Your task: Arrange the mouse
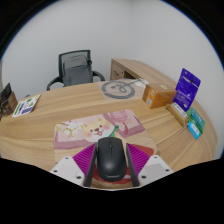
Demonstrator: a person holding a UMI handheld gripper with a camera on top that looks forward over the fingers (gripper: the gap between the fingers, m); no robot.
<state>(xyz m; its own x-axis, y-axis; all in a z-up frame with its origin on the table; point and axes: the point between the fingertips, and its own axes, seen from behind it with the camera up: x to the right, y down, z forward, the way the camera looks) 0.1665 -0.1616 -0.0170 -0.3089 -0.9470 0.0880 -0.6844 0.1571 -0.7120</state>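
Observation:
A black computer mouse (pixel 110 160) lies between my gripper's (pixel 111 168) two fingers. Both magenta pads (pixel 84 163) press against its sides, so the gripper is shut on it. The mouse sits low over the near part of a wooden table (pixel 60 105). Just beyond it lies a pink mouse mat (pixel 100 128) with a cartoon dog picture.
An orange box (pixel 156 95) and a purple box (pixel 187 88) stand to the right. A coiled cable (pixel 118 88) lies further back. A teal packet (pixel 194 124) is at the right edge. Papers (pixel 25 104) lie at the left. A black office chair (pixel 74 68) stands behind the table.

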